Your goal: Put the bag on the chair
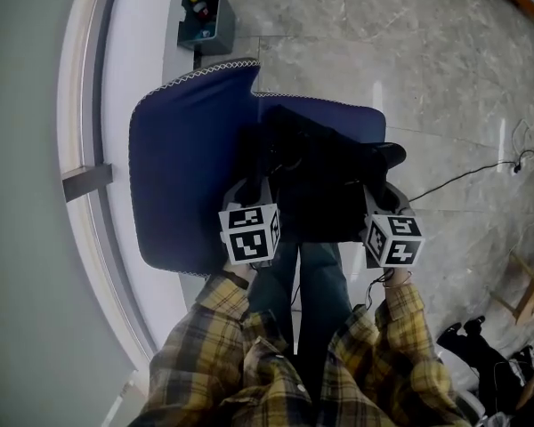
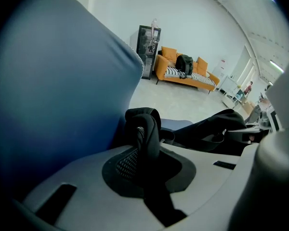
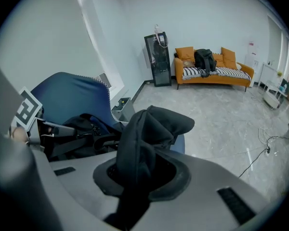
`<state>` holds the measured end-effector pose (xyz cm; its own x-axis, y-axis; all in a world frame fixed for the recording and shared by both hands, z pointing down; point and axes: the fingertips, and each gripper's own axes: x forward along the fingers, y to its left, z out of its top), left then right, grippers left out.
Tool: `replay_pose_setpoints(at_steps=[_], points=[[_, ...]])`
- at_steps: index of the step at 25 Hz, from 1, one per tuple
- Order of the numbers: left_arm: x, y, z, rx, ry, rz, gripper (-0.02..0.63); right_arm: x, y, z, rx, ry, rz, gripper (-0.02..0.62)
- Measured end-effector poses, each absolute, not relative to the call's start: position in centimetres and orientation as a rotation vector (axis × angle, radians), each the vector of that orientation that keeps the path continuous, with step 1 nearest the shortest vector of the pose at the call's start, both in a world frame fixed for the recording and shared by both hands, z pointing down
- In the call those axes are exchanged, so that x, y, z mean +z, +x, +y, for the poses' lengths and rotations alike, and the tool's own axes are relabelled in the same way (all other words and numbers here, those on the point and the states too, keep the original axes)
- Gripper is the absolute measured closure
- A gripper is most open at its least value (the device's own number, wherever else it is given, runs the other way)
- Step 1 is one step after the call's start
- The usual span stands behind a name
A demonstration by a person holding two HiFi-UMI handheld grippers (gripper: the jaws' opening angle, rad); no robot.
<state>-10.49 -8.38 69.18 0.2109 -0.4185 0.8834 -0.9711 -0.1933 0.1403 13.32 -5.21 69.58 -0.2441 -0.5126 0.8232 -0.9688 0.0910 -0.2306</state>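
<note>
Clamping the black bag (image 1: 325,185), left tool (image 2: 143,141) and right tool (image 3: 137,153) hold it over the chair (image 1: 182,167).

The bag (image 1: 325,181) hides much of the seat of the chair (image 1: 182,185) in the head view. At twelve o'clock, the coloured contents of the bin (image 1: 206,16) are too small to identify.

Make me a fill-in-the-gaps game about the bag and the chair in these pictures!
1. The bag is ___ in colour.
2. The chair beneath it is ___.
3. The left gripper and the right gripper are each shut on a piece of the ___.
4. The sofa by the far wall is ___.

Missing words: black, blue, bag, orange.
</note>
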Motion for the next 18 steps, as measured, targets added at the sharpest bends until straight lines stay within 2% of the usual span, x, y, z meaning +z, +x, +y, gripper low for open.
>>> replay_pose_setpoints(at_steps=[18], points=[[72.5, -11.5, -9.2, 0.941, 1.727, -1.423, 0.554, 73.9, 14.4, -5.4, 1.032, 1.449, -1.769, 0.489]])
